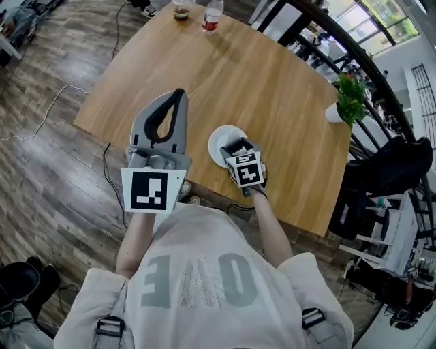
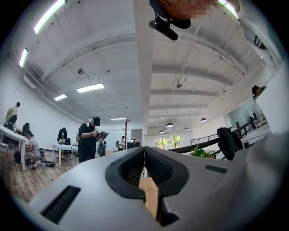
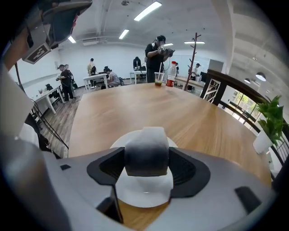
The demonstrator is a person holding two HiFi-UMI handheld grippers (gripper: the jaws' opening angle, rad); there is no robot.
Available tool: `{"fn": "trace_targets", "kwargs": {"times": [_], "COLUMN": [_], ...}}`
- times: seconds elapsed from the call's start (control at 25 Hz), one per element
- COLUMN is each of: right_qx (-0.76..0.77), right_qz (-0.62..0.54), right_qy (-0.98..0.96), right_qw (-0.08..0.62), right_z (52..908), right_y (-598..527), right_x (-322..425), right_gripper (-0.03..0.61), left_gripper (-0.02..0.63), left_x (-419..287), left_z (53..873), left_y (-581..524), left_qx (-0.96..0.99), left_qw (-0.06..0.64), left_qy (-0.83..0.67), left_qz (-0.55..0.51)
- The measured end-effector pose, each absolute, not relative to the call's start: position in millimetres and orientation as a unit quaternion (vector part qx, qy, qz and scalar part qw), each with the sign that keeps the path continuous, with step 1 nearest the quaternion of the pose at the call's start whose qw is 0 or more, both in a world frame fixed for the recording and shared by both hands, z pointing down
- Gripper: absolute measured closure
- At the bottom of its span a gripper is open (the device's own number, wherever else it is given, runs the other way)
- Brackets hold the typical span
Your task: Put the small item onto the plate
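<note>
A small grey-white block (image 3: 146, 146) is clamped between the jaws of my right gripper (image 3: 146, 169), which is shut on it. It hangs just over a round white plate (image 3: 143, 195) on the wooden table. In the head view the right gripper (image 1: 236, 147) covers the plate's (image 1: 217, 140) near right part and hides the block. My left gripper (image 1: 178, 94) is held up at the left, away from the plate, jaws shut on nothing. Its own view shows the left gripper (image 2: 144, 150) aimed at the room and ceiling.
The round wooden table (image 1: 259, 75) carries a bottle (image 1: 212, 15) and a drink cup (image 1: 181, 9) at its far edge. A potted plant (image 1: 347, 99) stands at the right edge, with a black railing (image 1: 354, 51) behind. Cables lie on the floor at left. People stand far behind.
</note>
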State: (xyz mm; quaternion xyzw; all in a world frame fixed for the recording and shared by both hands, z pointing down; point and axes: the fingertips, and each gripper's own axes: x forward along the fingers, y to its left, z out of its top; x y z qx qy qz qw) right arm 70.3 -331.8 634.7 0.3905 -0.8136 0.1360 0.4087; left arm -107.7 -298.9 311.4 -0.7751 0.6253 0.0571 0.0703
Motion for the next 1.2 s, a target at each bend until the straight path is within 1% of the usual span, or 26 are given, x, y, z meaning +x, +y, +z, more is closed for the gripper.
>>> {"fn": "trace_targets", "kwargs": {"times": [0.28,0.44,0.56,0.76,1.0,1.12,1.2], "right_qx": [0.386,0.377,0.373,0.382,0.397,0.404,0.413], "right_qz": [0.146,0.148,0.162,0.185,0.15,0.149,0.145], "right_qy": [-0.805,-0.796,-0.792,-0.789,-0.788,-0.795,-0.804], "right_qw": [0.426,0.45,0.455,0.443,0.447,0.427,0.402], "right_z": [645.5,650.9,656.8,654.6,657.3,643.8,624.2], "right_y": [-336.9,-338.9,-337.7,-338.2,-338.1,-341.0,-347.4], "right_x": [62.7,61.3,62.0,61.5,60.7,57.7,54.0], "right_gripper": [0.27,0.274,0.278,0.276,0.275,0.275,0.275], "left_gripper": [0.604,0.604,0.604,0.604,0.604,0.604,0.604], "left_x": [-123.8,-122.9,-123.5,-127.3,-123.7,-118.7,-115.3], "left_z": [318.8,318.4,318.9,319.6,317.4,315.4,315.4], "left_y": [-298.7,-300.1,-300.4,-301.4,-305.9,-308.0,-309.5], "left_qx": [-0.77,-0.769,-0.77,-0.771,-0.778,-0.783,-0.787], "left_qw": [0.066,0.071,0.072,0.071,0.074,0.076,0.077], "left_qy": [0.633,0.633,0.632,0.631,0.622,0.615,0.61], "left_qz": [0.051,0.046,0.044,0.046,0.049,0.051,0.049]}}
